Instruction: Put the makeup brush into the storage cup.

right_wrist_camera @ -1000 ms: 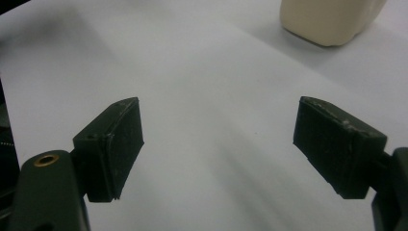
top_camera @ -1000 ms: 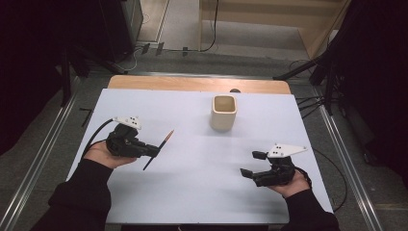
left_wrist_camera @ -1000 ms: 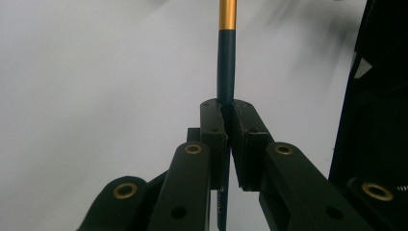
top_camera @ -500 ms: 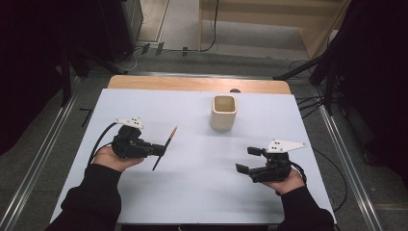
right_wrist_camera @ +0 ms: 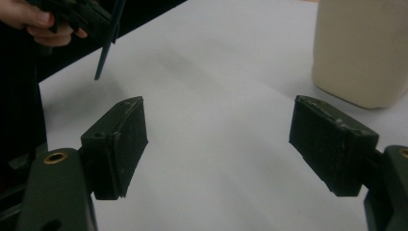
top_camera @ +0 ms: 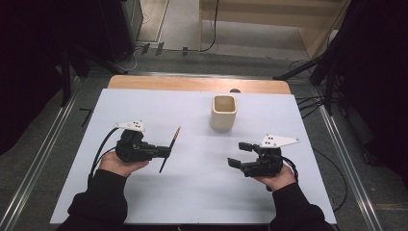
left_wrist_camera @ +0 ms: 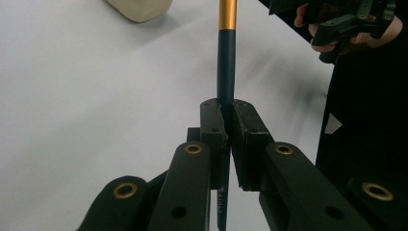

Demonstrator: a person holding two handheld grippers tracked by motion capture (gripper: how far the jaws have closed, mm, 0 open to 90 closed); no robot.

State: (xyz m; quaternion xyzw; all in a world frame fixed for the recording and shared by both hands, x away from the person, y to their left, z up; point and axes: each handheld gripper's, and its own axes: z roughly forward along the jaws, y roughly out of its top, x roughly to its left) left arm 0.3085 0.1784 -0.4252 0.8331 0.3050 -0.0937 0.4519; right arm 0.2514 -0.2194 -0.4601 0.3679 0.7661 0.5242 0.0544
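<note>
One step looks done: the left hand-held gripper point(top_camera: 161, 152) clamps the pencil point(top_camera: 170, 149) above the desk point(top_camera: 144, 202); the right hand-held gripper point(top_camera: 240, 155), empty, gapes wide; dropping it into the cup point(top_camera: 223, 113) remains.

Your high view is evenly lit from overhead: the pale white sheet covering the table point(top_camera: 192, 192) reads bright, while the surrounding floor and both side margins fall into deep shadow, with detail lost there. Shadows on the sheet are soft and faint; there is no hard glare. The picture is slightly soft and grainy throughout. In your left gripper view, the slim dark-blue pencil with a gold band point(left_wrist_camera: 226, 62) is sharp near the jaws, but the background blurs, and a soft grey shadow crosses the sheet. In your right gripper view, the cream square-sided ceramic cup point(right_wrist_camera: 361, 53) is out of focus, and the near corners are dim.
</note>
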